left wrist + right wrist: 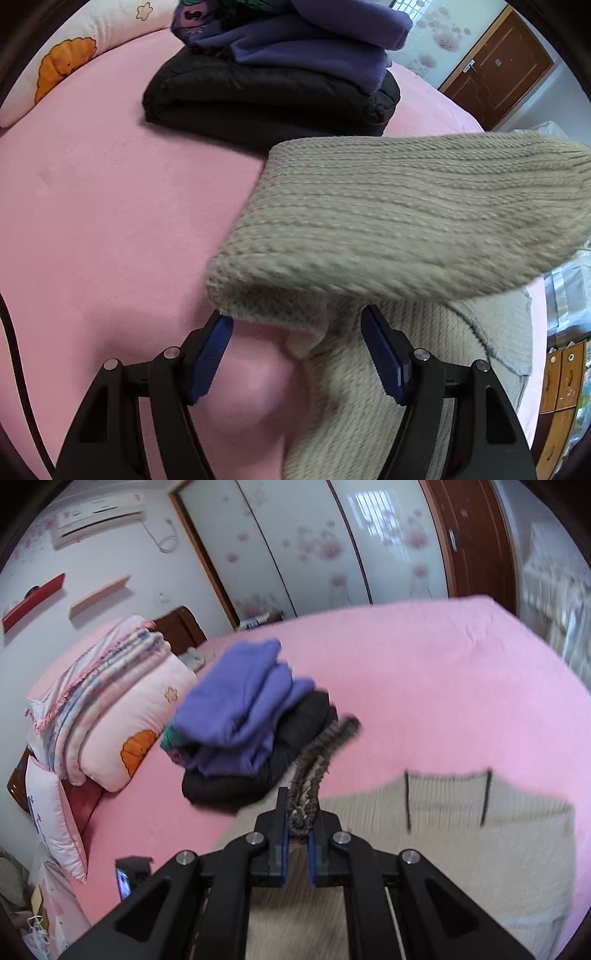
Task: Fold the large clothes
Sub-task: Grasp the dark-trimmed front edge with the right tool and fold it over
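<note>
Sweater [461, 834], beige rib knit, lay spread on the pink bed [424, 672], with two dark vertical lines near its upper edge. Right gripper [297, 834] was narrowed onto a doubled knit edge of it, which stood up between the jaws and looked dark from that side. In the left wrist view a thick folded flap of the same sweater [406, 221] hung lifted above the bed, blurred. Left gripper [295, 354] stood wide, the flap's lower edge between its blue pads [212, 360] but not clamped. Behind it sat a stack: purple garments [314, 40] on a black folded jacket [266, 99]. Pillows [122, 716] with an orange cartoon print lay just beside the stack. No legible writing or brand seen in either view.
</note>
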